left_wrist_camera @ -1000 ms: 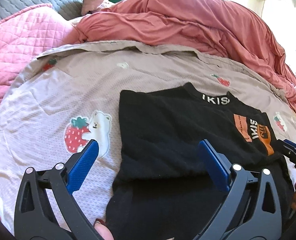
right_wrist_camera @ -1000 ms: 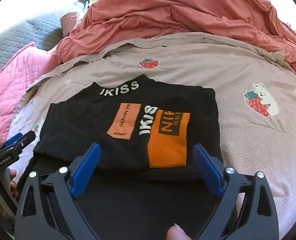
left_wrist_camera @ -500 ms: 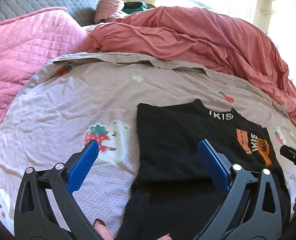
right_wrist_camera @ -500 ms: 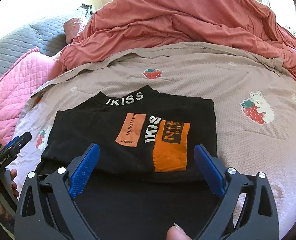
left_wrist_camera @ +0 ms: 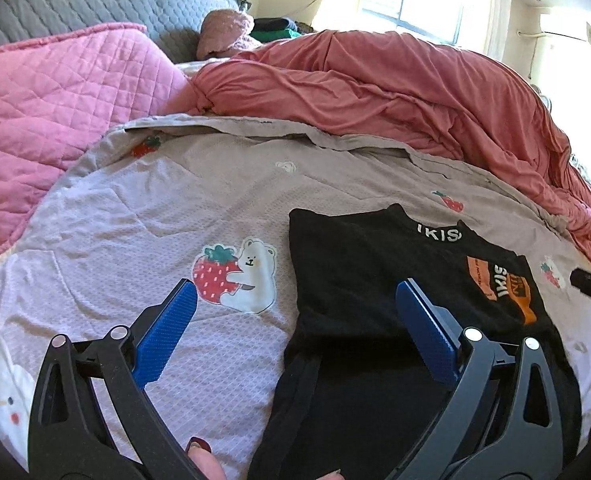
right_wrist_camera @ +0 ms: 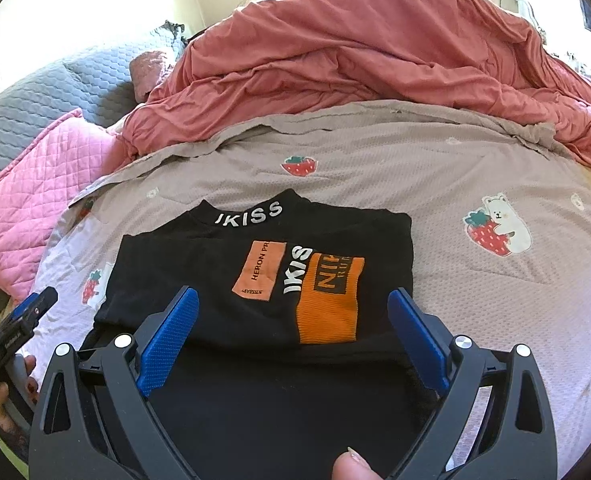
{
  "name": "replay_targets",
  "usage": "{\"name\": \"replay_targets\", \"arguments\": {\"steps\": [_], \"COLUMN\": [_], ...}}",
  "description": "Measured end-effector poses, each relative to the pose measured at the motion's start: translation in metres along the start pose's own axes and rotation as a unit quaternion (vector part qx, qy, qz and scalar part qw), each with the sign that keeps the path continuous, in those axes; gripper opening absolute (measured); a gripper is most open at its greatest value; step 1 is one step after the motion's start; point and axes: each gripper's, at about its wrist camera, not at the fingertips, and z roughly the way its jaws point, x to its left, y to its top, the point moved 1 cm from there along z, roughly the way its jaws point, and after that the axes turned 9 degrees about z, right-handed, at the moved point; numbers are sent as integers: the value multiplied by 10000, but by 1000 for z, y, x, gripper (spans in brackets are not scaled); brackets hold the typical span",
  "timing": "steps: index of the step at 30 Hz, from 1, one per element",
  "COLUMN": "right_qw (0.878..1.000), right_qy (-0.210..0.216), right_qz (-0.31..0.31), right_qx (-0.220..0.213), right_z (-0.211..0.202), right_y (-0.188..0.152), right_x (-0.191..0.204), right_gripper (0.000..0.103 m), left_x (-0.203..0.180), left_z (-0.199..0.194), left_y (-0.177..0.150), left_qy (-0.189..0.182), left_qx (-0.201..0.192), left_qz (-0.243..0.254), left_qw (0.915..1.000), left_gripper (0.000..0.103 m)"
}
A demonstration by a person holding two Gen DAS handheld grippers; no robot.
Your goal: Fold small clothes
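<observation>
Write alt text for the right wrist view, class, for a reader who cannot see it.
A folded black top with orange patches and IKISS lettering lies on a strawberry-print bedsheet, framed by the open right claw. A rumpled red duvet lies behind; the left claw shows at the left edge.

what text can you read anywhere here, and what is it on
"IKISS" in white on the shirt collar.
"HERON PR", cut off by a fold, on the light orange patch; the small line at its bottom is too blurred to read.
"IKIS", running sideways in white, beside that patch.
"NIK" or similar, partly folded, on the orange block; the smaller letters next to it are unreadable.
White lettering on the left tongs body is too small to read.
</observation>
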Motion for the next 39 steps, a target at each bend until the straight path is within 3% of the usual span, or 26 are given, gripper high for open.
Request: {"name": "replay_targets", "arguments": {"steps": [18,39], "right_qw": [10000,9997], "right_qy": [-24,-88], "right_qz": [-52,-217], "right_qx": [-73,102], "right_z": [-34,-63], "right_y": [-17,-48], "right_x": [-18,-39], "right_gripper": [95,95], "left_x": [10,27], "left_z": [-20,-46], "left_y": [-36,-59], "left_qy": [-23,-367], "left_qx": [336,531], "left_qz": [-14,-664], "left_qw": [9994,9957], "left_gripper": [93,93]}}
